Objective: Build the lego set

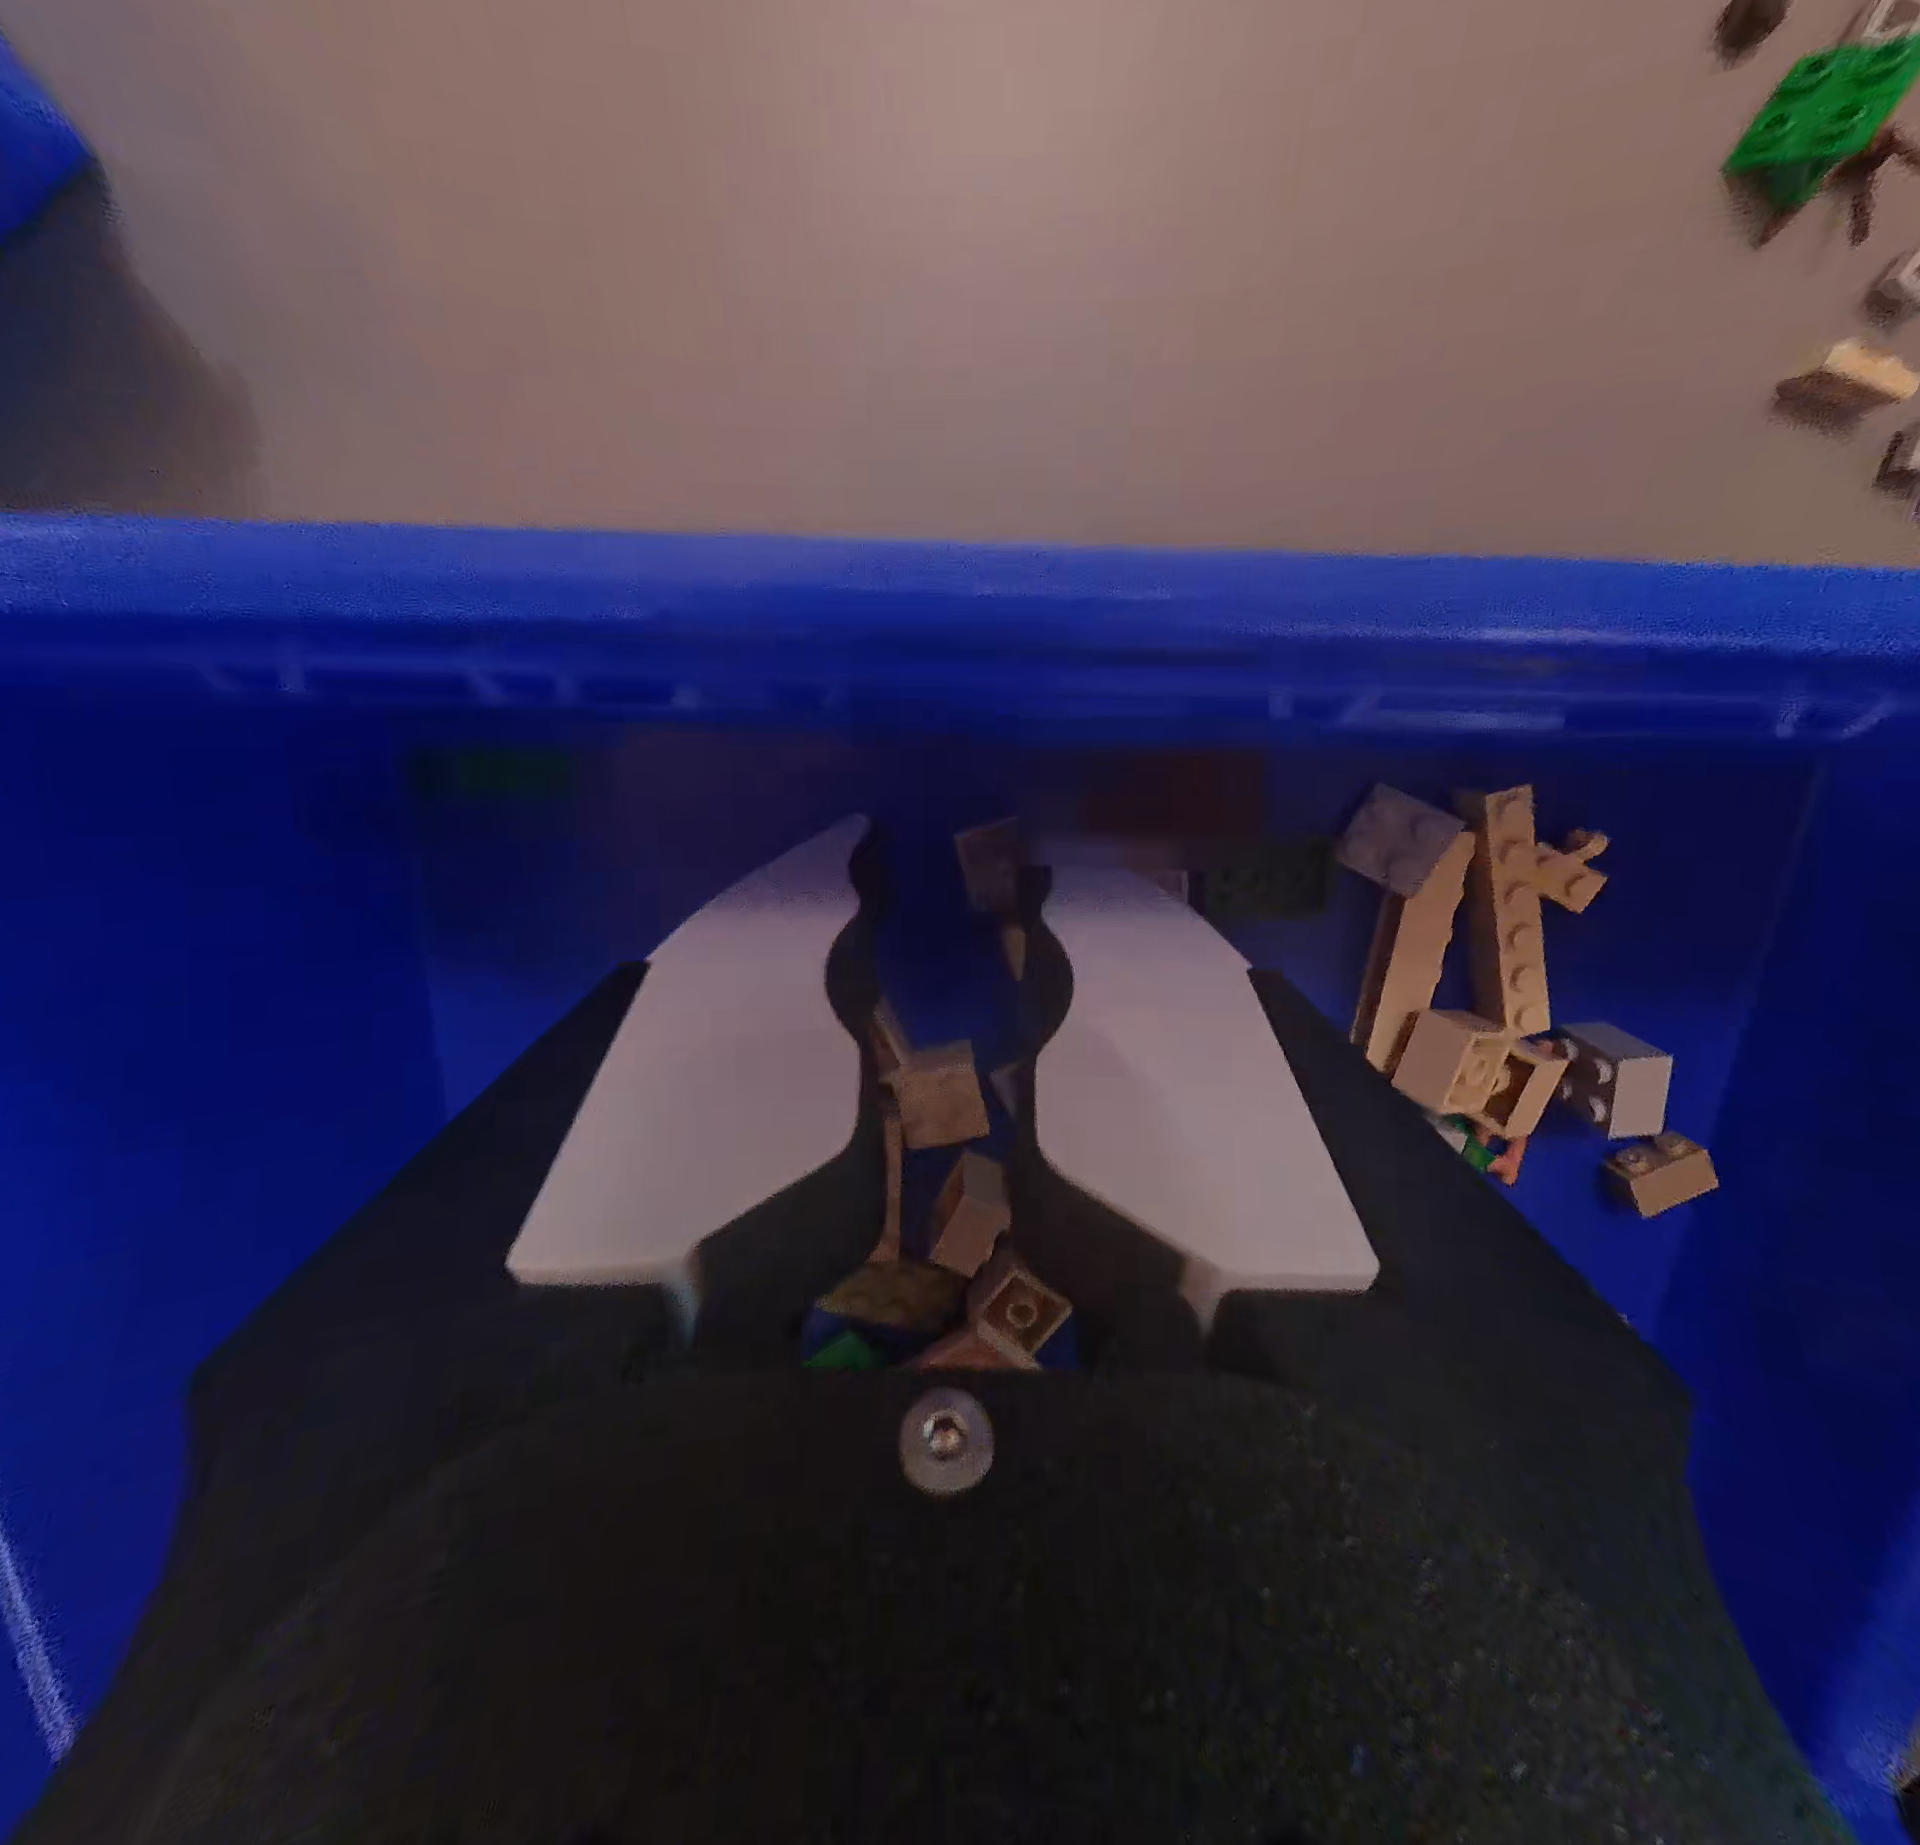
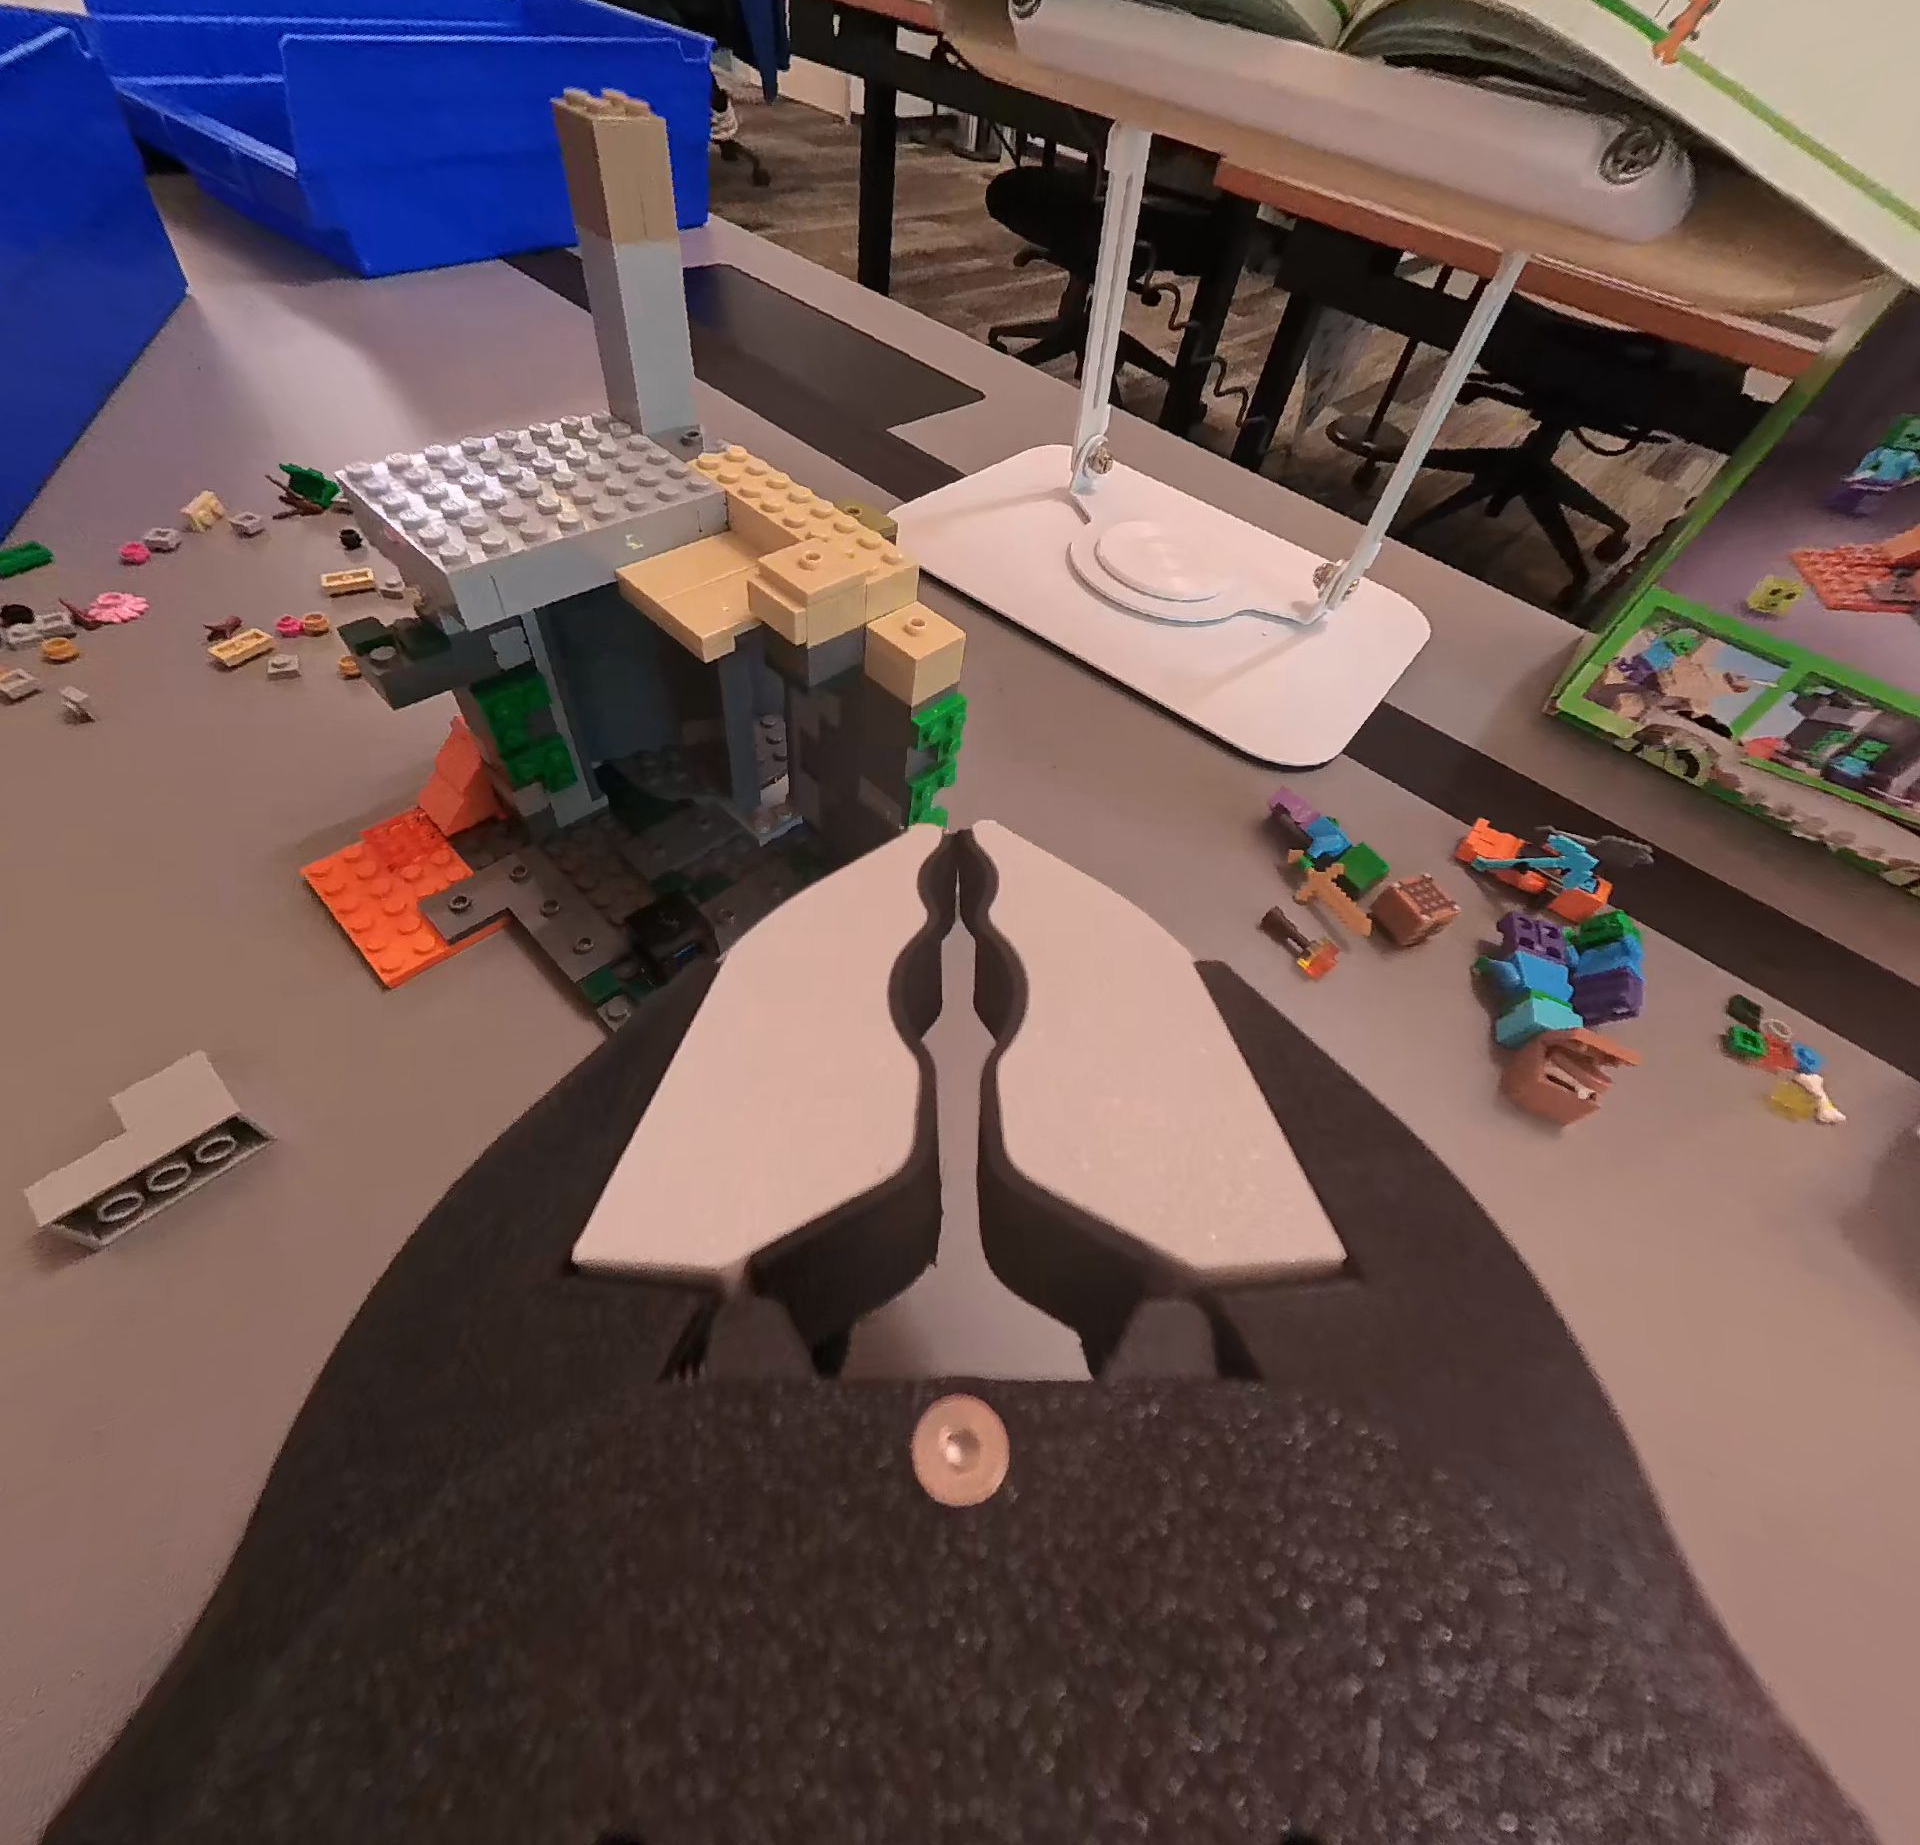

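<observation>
Beyond the blue bin (image 1: 935, 611), the green brick (image 1: 1829, 117) and neighbouring pieces smear with blur; dark patches on its far wall are perhaps reflections.

Left wrist view dim and motion-blurred inside shadowed blue bin (image 1: 935, 632), right wrist view evenly bright, sharp, wide-angle edge distortion throughout.

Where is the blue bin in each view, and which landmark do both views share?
Left wrist view: the blue bin fills the lower half, around the left tool; tan bricks lie inside.
Right wrist view: blue bins stand top left; I cannot tell which is the same one.
Shared landmark: the grey table.
</observation>
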Action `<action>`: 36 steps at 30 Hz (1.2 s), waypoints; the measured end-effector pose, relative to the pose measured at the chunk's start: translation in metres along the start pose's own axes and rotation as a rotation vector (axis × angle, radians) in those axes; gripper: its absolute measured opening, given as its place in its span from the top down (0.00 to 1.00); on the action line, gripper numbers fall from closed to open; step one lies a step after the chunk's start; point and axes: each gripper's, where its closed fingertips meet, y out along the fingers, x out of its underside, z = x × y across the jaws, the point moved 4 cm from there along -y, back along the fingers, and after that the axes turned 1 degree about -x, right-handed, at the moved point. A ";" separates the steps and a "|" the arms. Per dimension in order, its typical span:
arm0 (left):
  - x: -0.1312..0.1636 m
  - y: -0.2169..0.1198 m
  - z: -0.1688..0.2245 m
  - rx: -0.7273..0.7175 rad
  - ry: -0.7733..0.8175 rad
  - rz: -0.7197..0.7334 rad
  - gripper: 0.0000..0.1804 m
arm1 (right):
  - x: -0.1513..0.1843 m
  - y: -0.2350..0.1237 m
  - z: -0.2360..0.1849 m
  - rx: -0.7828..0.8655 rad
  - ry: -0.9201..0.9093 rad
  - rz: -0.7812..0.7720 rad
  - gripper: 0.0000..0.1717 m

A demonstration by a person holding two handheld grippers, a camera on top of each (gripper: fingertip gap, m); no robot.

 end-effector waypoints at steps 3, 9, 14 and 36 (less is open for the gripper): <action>-0.001 0.001 0.004 0.005 0.010 -0.016 0.87 | 0.003 0.001 0.001 -0.002 0.003 -0.006 1.00; 0.003 0.002 0.007 0.003 0.025 -0.052 0.91 | 0.005 0.002 0.000 -0.014 0.011 -0.009 1.00; -0.002 -0.015 0.008 -0.025 0.023 0.030 0.91 | 0.001 -0.002 0.001 -0.007 -0.005 0.002 1.00; -0.087 -0.119 0.385 0.135 0.850 1.116 0.92 | -0.083 -0.057 -0.155 -1.063 0.623 0.058 0.86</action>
